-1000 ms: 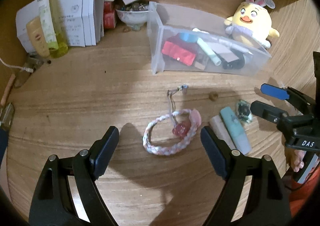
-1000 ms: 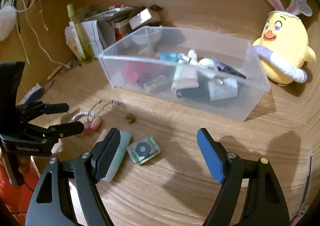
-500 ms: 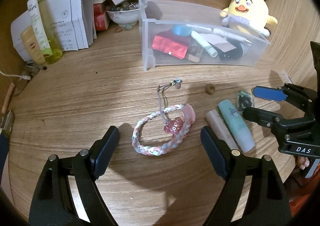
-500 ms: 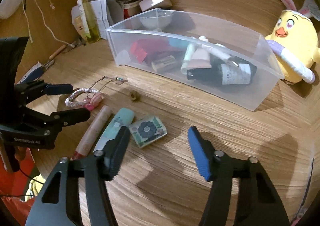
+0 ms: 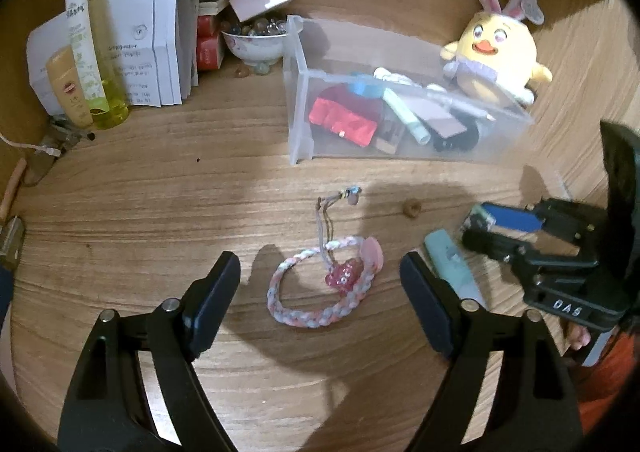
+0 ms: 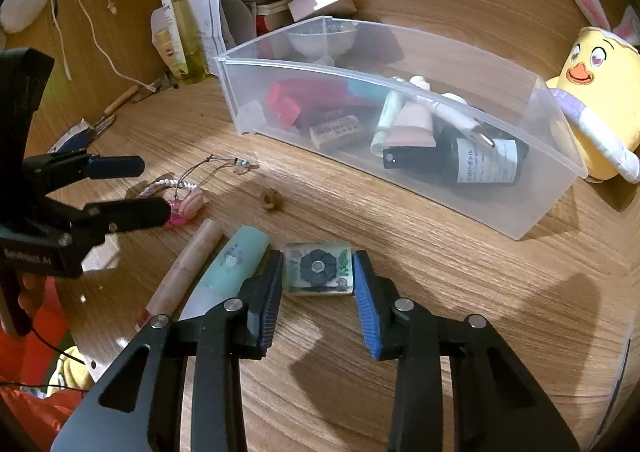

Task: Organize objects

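A small square tile with a dark flower print (image 6: 318, 271) lies on the wooden desk. My right gripper (image 6: 318, 264) points down at it; its jaws are closing and the pads touch the tile's two sides. A braided pink-and-blue bracelet with a red charm (image 5: 316, 316) lies flat below my left gripper (image 5: 320, 272). The left jaws are closing a little but stand wide on either side of the bracelet, not touching it. The clear plastic bin (image 6: 400, 47) behind holds several small items. In the right wrist view the left gripper (image 6: 148, 187) hangs over the bracelet (image 6: 176, 187).
A mint tube (image 6: 236, 264) and a beige tube (image 6: 188, 268) lie just left of the tile. A small brown bead (image 6: 271, 200) sits nearer the bin. A yellow plush chick (image 6: 592, 103) stands at the right; a bottle (image 5: 86, 51), papers (image 5: 148, 51) and a bowl (image 5: 256, 43) crowd the back left.
The right jaws have closed from wide apart onto the flower tile, and the gripper has come down to it. The left gripper has stayed over the bracelet, its jaws slightly narrower.
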`<state>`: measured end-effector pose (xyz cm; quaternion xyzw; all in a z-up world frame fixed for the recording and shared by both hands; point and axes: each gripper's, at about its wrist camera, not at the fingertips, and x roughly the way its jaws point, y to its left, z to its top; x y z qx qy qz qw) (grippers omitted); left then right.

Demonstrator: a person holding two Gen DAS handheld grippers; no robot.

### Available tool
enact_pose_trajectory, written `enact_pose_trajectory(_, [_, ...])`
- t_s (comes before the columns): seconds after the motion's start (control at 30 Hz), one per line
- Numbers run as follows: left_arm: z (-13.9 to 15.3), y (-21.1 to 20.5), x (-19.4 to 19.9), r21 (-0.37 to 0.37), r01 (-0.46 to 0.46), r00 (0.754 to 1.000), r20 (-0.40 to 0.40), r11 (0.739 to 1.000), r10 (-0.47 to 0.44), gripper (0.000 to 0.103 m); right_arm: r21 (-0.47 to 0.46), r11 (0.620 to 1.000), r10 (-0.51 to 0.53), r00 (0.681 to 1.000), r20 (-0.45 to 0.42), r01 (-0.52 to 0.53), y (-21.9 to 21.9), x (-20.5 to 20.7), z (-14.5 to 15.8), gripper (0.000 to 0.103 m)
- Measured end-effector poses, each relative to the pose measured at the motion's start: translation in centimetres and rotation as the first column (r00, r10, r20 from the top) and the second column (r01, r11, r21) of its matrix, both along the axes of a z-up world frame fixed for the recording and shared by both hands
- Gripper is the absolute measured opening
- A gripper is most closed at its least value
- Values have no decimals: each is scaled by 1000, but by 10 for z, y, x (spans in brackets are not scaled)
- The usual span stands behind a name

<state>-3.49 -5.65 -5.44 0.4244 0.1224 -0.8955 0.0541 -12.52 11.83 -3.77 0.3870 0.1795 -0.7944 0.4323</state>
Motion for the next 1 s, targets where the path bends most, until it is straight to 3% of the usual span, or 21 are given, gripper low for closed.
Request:
enact_pose_trajectory(0.27, [-2, -12, -2, 111, 12, 1000, 0, 994, -12, 46, -26, 999, -37, 999, 5, 37, 14, -9, 7, 32])
enact_pose_trajectory(0.63, [-8, -14, -30, 110, 15, 999, 44, 994, -20, 45, -61, 995, -77, 997, 2, 77, 35, -19, 14, 32])
enact_pose_trajectory(0.7, [-9, -12, -36, 99, 21, 998, 51, 995, -26, 36, -65, 995, -80, 997, 7, 80, 38, -21, 13, 32])
enact_pose_trajectory(0.77, [-10, -11, -41, 98, 27, 998, 59, 995, -32, 13, -71, 994, -79, 997, 12, 79, 40, -23, 13, 32])
enact_pose_trajectory(0.8, [-11, -11, -43, 101, 29, 997, 62, 994, -36, 7, -73, 994, -78, 997, 13, 79, 39, -23, 14, 32])
enact_pose_trajectory(1.0, [-8, -9, -40, 19, -2, 999, 53, 1000, 1, 0, -93, 993, -65, 998, 18, 66, 38, -25, 15, 32])
